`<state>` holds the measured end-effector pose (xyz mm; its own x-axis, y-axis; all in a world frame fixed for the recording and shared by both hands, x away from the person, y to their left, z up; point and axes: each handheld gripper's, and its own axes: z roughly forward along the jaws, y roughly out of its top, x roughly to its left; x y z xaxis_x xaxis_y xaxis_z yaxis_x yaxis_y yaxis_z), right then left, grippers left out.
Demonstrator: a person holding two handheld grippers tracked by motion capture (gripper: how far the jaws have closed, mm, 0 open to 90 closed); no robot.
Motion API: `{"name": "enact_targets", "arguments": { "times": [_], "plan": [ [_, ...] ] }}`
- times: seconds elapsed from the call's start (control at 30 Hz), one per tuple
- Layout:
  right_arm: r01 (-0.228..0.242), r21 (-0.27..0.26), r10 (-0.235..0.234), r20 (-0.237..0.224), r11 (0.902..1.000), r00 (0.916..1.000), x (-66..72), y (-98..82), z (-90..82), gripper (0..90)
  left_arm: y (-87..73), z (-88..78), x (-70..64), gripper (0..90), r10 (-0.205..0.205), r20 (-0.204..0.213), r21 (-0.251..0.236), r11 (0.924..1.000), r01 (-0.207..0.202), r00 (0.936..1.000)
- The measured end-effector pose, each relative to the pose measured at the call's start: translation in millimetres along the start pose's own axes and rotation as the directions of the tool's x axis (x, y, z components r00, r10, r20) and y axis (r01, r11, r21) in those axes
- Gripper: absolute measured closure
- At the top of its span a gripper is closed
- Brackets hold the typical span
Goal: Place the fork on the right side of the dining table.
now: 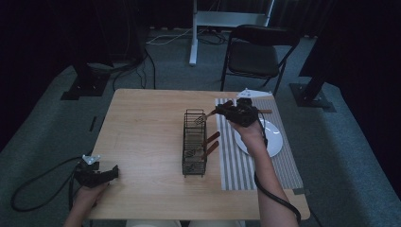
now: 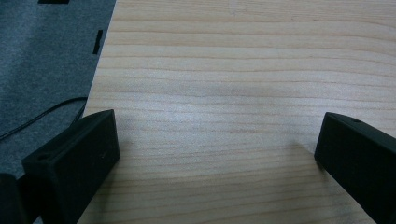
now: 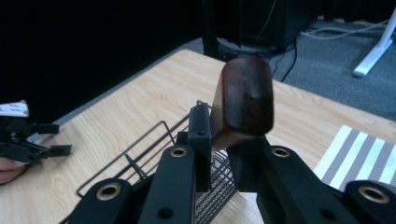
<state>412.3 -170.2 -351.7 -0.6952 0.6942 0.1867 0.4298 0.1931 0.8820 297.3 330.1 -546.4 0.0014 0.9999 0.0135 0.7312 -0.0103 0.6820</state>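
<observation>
Overhead, fork [image 1: 204, 117] tines, close-up, wooden handle [image 3: 244, 98]

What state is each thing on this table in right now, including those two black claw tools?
Left gripper: open, holding nothing, low at the table's near left corner.
Right gripper: shut on a fork.
Fork: held by its wooden handle, tines over the basket.
Wire basket: upright, two wooden-handled utensils leaning out.
Plate: lying on the striped placemat.
Folding chair: unfolded, unoccupied.
</observation>
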Motion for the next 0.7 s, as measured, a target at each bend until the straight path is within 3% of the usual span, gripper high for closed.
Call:
{"name": "enact_targets", "arguments": {
  "times": [0.13,0.33,0.53,0.7],
  "plan": [
    [0.009,-0.038,-0.008,0.01,0.9993,0.9999,2.3,6.1,-18.3,80.7,0.0,-0.2,0.2,0.2,0.003,0.0,0.002,1.0,-0.003,1.0],
    [0.021,-0.048,-0.018,0.05,0.9986,0.9986,0.9,6.9,-40.6,80.7,0.0,-0.1,0.1,0.2,0.001,0.0,0.001,1.0,-0.001,1.0],
    [0.013,-0.049,-0.009,0.081,0.9987,0.9966,-2.8,-3.2,-55.7,80.7,0.0,0.0,0.0,0.2,0.001,0.0,0.0,1.0,-0.001,1.0],
    [-0.022,-0.052,0.028,0.112,0.9984,0.9933,-11.8,-22.0,-69.9,80.7,0.0,0.0,0.0,0.2,0.0,0.0,0.0,1.0,0.0,1.0]
  ]
}}
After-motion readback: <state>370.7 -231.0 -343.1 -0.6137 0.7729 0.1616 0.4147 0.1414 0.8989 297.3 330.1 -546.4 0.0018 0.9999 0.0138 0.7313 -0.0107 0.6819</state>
